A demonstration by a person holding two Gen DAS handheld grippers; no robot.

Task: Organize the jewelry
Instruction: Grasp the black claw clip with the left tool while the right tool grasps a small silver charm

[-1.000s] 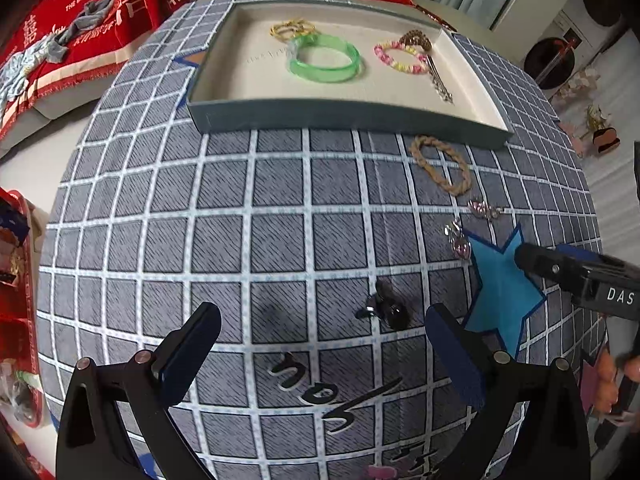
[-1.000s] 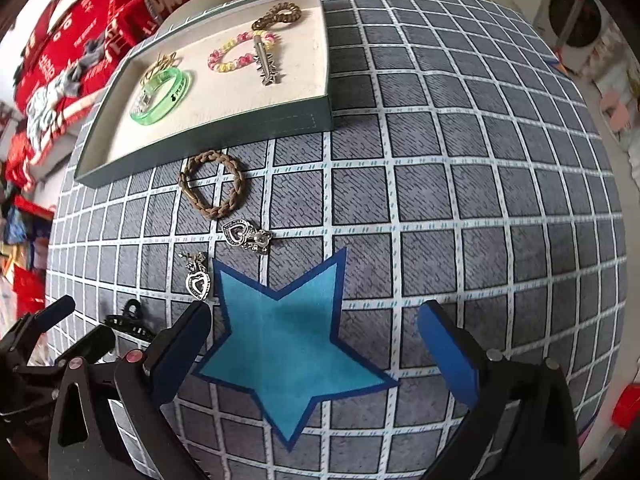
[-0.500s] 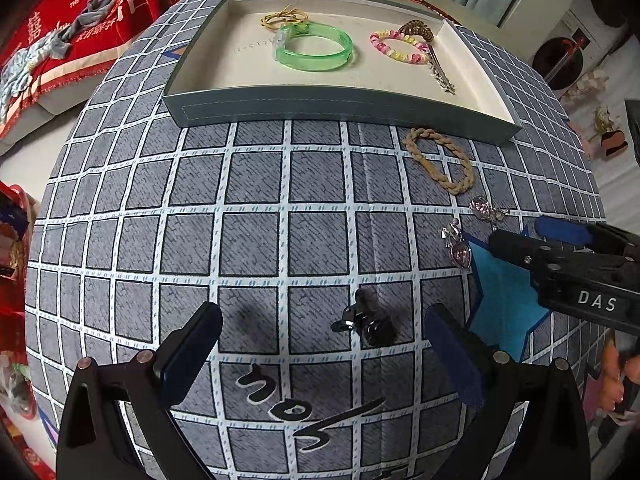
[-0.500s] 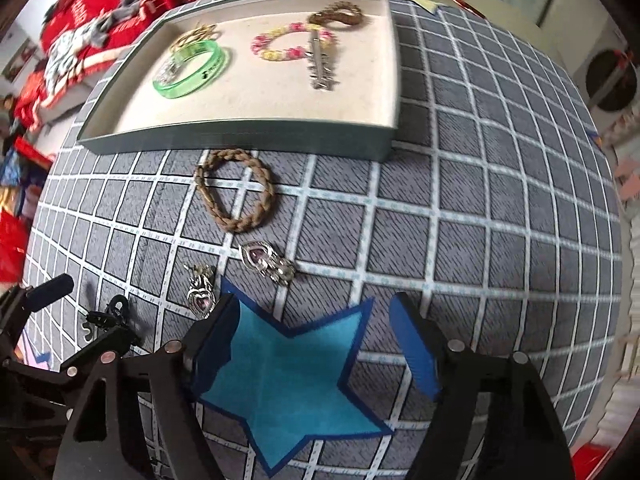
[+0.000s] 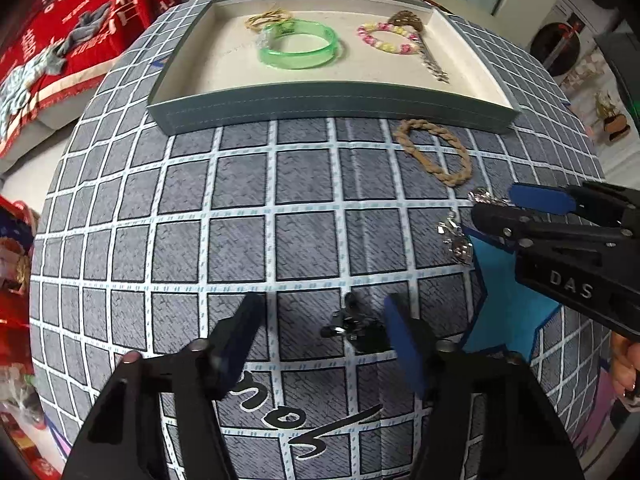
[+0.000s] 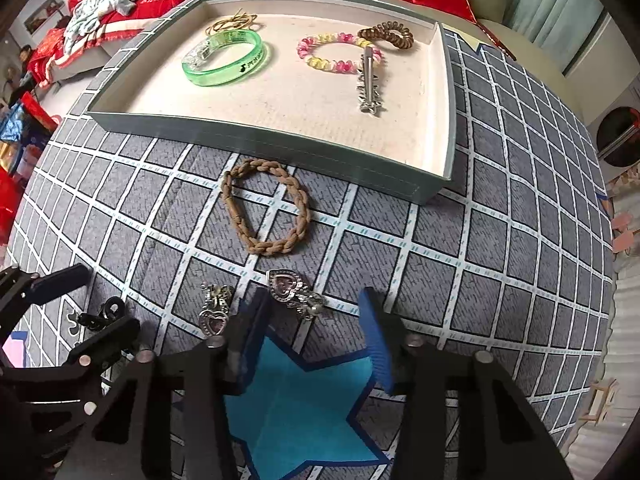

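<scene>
Braided brown bracelet (image 6: 266,212), two heart pendants (image 6: 294,290) (image 6: 214,312), black clip (image 5: 354,326) loose outside my tray (image 6: 280,146).

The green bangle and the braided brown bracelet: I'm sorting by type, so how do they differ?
The green bangle is translucent and holds a smooth oval; the braided brown bracelet is opaque, braided and lies in an uneven loop. The bangle lies inside the tray; the bracelet lies on the cloth before it. Both are closed loops.

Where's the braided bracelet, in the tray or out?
Out. The braided bracelet lies flat on the checked cloth, just in front of the tray wall.
</scene>
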